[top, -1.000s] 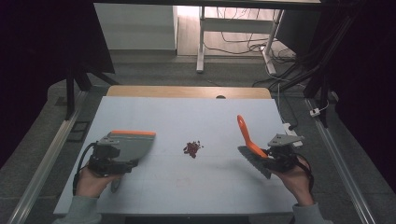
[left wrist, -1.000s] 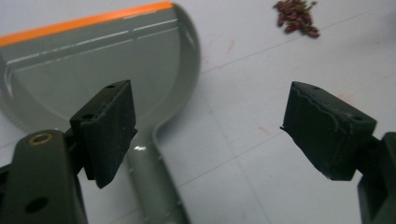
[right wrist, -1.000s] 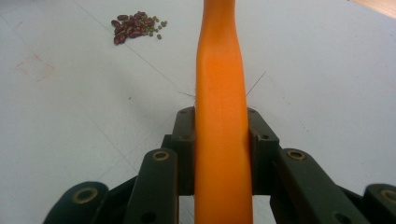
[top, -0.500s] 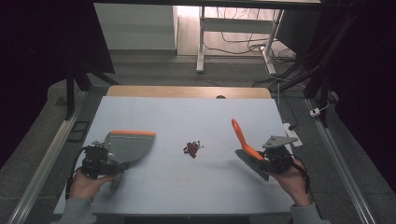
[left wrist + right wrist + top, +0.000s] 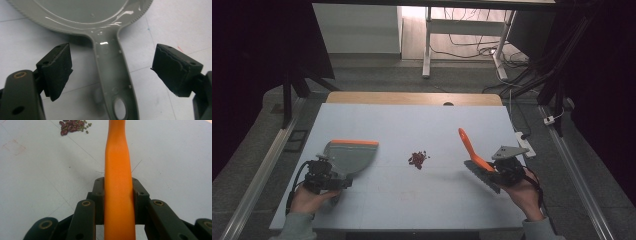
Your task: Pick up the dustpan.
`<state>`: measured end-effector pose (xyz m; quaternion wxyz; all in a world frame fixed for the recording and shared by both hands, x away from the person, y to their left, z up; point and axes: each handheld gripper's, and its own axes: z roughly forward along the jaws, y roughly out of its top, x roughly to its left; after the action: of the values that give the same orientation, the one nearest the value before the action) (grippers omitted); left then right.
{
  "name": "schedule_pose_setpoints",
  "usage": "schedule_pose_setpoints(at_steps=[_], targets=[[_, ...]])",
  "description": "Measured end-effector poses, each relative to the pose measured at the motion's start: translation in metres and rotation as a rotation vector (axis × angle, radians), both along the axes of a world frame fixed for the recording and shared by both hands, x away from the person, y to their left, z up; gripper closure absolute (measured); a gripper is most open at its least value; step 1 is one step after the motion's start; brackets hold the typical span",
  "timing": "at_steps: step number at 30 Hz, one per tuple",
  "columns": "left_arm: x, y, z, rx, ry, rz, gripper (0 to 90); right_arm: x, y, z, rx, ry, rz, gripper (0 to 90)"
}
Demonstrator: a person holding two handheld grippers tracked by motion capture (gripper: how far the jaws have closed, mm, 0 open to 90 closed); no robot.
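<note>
While the right gripper [image 5: 492, 170] is clamping the orange brush [image 5: 472, 152] right of the beans [image 5: 418, 159], the left gripper [image 5: 110, 75], jaws just narrowing, is straddling the dustpan [image 5: 347, 156] handle ungripped.

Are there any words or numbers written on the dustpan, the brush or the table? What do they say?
None: there is nothing to read.
The grey dustpan has a plain handle with no letters.
The orange brush handle is plain too.
The table has only thin lines and tiny colour specks, no words or numbers.
</note>
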<state>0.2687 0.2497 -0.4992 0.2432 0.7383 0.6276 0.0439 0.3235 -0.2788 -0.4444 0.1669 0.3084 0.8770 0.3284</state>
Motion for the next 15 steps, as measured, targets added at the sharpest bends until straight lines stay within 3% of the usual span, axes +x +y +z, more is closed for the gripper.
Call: schedule_pose_setpoints(at_steps=[15], targets=[[0.011,-0.006,-0.02,-0.019,0.008,0.038,32.1,-0.001,0.002,0.001,-0.005,-0.007,0.01,70.7]])
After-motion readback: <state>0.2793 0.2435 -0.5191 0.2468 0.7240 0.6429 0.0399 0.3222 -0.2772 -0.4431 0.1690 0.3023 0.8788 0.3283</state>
